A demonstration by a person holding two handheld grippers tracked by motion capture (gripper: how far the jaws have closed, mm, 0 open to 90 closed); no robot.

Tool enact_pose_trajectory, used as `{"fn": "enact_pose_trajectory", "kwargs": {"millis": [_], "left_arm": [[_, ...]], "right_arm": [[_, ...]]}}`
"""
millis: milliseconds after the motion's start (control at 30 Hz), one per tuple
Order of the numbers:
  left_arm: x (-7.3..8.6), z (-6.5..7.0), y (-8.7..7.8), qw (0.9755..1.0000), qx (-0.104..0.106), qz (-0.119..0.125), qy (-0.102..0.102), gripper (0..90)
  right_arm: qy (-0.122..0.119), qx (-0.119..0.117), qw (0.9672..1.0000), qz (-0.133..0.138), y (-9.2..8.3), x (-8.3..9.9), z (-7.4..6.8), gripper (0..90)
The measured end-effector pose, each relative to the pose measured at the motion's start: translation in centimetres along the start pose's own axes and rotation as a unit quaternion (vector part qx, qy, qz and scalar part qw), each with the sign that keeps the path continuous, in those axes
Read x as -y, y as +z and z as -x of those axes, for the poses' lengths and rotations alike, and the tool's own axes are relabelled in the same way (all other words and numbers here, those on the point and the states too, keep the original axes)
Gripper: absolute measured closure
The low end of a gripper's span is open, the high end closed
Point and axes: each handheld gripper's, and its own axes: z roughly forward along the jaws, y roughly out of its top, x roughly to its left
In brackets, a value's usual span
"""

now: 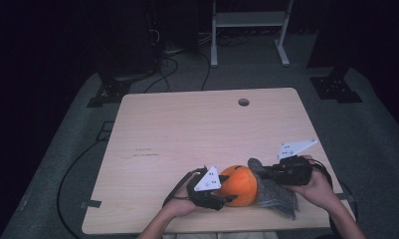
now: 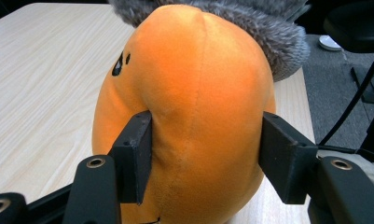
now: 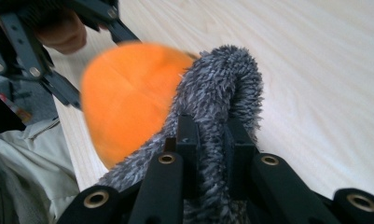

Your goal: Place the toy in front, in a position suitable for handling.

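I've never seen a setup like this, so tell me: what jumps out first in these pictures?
The bright orange plush toy near the front edge of the pale wooden table catches the eye at once. The left tool squeezes its sides between two black pads. Against the toy's right side lies a fuzzy grey cloth, a fold of it pinched by the right tool.

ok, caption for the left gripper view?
Left hand-held gripper squeezes the orange plush toy on the wooden table, grey fuzzy fabric behind.

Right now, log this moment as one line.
left gripper: shut on orange plush | right gripper: shut on grey fuzzy cloth | table
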Motion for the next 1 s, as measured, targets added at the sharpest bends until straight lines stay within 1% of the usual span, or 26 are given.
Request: {"fn": "enact_pose_trajectory", "kwargs": {"millis": [33,100,167,200,300,333,367,400,467,500,533,567,600,633,667,700,733,767,800,900,933,967,1000], "left_arm": [[0.1,-0.1,-0.1,1.0,0.001,0.0,0.0,40.3],[0.2,-0.1,-0.2,1.0,0.003,0.0,0.0,40.4],[0.2,0.1,-0.1,1.0,0.005,0.0,0.007,40.3],[0.2,0.2,-0.1,0.9999,0.005,-0.002,0.011,40.0],[0.1,0.4,0.0,0.9998,0.003,-0.004,0.019,39.0],[0.1,0.5,0.0,0.9997,0.003,-0.003,0.024,39.0],[-0.1,0.7,0.1,0.9994,0.002,-0.005,0.034,38.9],[-0.2,0.9,0.3,0.9991,0.001,-0.006,0.043,38.8],[-0.3,1.0,0.3,0.9987,-0.005,-0.012,0.048,38.6],[-0.3,0.9,0.3,0.9988,-0.007,-0.011,0.047,38.6],[-0.2,0.8,0.2,0.9988,-0.008,-0.011,0.046,38.7],[-0.1,0.6,0.1,0.9991,-0.013,-0.007,0.04,39.1],[0.0,0.5,0.0,0.9992,-0.015,-0.004,0.036,39.7],[0.1,0.4,0.0,0.9994,-0.016,-0.001,0.031,40.1],[0.1,0.3,0.0,0.9997,-0.017,0.003,0.02,40.4],[0.1,0.2,0.0,0.9998,-0.016,0.006,0.011,40.8],[0.1,0.0,0.1,0.9998,-0.016,0.009,0.003,41.2],[0.0,-0.1,0.1,0.9998,-0.015,0.011,-0.009,41.5],[0.0,-0.2,0.2,0.9997,-0.014,0.013,-0.017,41.8],[-0.2,-0.6,0.1,0.9989,-0.013,0.016,-0.041,42.3],[-0.3,-0.6,0.2,0.9987,-0.015,0.016,-0.045,42.7],[-0.5,-0.6,0.3,0.9987,-0.018,0.013,-0.045,43.0],[-0.8,-0.5,0.3,0.9987,-0.021,0.01,-0.045,43.4]], "right_arm": [[0.006,-0.004,1.0,0.001,0.1,0.3,0.2,78.9],[0.021,-0.022,0.9995,0.01,0.2,0.9,0.4,79.0],[0.02,-0.029,0.9993,0.014,0.0,0.8,0.2,79.1],[0.013,-0.032,0.9993,0.016,-0.1,0.6,-0.1,79.2],[-0.018,-0.046,0.9987,0.013,-0.4,-0.6,-1.5,79.1],[-0.028,-0.055,0.998,0.014,-0.6,-1.1,-1.9,79.1],[-0.036,-0.067,0.997,0.016,-0.6,-1.7,-2.4,79.1],[-0.05,-0.08,0.9954,0.019,-0.5,-2.5,-3.2,79.1],[-0.069,-0.067,0.9954,0.001,0.2,-3.4,-3.8,79.0],[-0.069,-0.064,0.9955,-0.006,0.5,-3.8,-3.8,78.9],[-0.064,-0.066,0.9957,-0.007,0.8,-4.0,-3.5,79.0],[-0.06,-0.069,0.9958,-0.006,0.9,-4.1,-3.2,79.0],[-0.051,-0.063,0.9967,-0.004,0.9,-4.2,-2.5,79.0],[-0.045,-0.06,0.9972,-0.004,0.9,-4.1,-2.2,79.0],[-0.041,-0.058,0.9975,-0.002,0.9,-4.0,-1.8,79.1],[-0.029,-0.058,0.9979,0.002,0.8,-3.7,-1.3,79.1],[-0.023,-0.057,0.9981,0.004,0.7,-3.5,-1.0,79.1],[-0.016,-0.054,0.9984,0.006,0.6,-3.1,-0.8,79.2],[-0.01,-0.05,0.9987,0.01,0.5,-2.7,-0.4,79.2],[0.001,-0.03,0.9995,0.011,0.0,-1.6,-0.1,79.3],[0.002,-0.025,0.9996,0.012,-0.2,-1.3,0.0,79.4],[0.002,-0.021,0.9997,0.012,-0.3,-1.1,-0.2,79.4],[-0.003,-0.015,0.9998,0.014,-0.5,-0.9,-0.6,79.6]]}}
